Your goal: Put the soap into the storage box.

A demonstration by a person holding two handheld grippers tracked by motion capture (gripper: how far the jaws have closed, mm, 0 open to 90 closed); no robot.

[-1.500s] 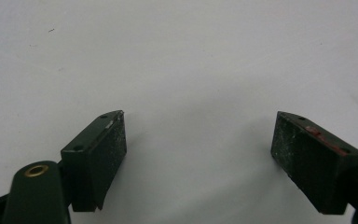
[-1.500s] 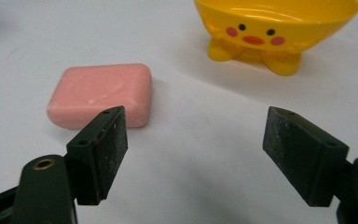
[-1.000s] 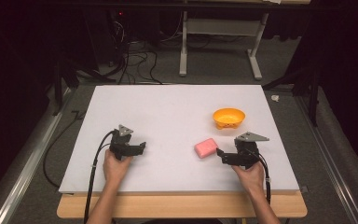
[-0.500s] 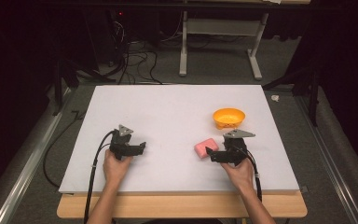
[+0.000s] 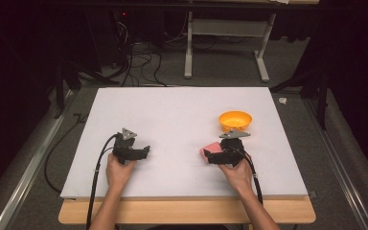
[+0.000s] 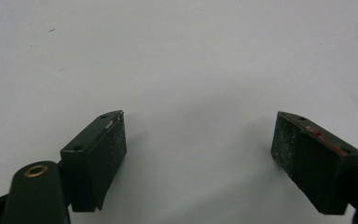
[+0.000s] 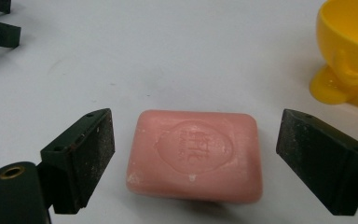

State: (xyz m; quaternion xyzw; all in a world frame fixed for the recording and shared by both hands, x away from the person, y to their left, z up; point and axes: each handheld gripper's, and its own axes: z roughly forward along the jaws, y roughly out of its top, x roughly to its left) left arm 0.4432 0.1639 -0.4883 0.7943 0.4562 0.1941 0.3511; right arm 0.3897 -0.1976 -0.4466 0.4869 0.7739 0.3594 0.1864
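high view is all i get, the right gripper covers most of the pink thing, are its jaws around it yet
Observer: Yes. The right gripper has a jaw on each side of the pink soap bar, with gaps showing, not touching.
Operator: is the bar flat or on edge
Observer: Flat, with its embossed stamp facing up.
Operator: left jaws holding anything
Observer: No. The left gripper is open over the bare white table.
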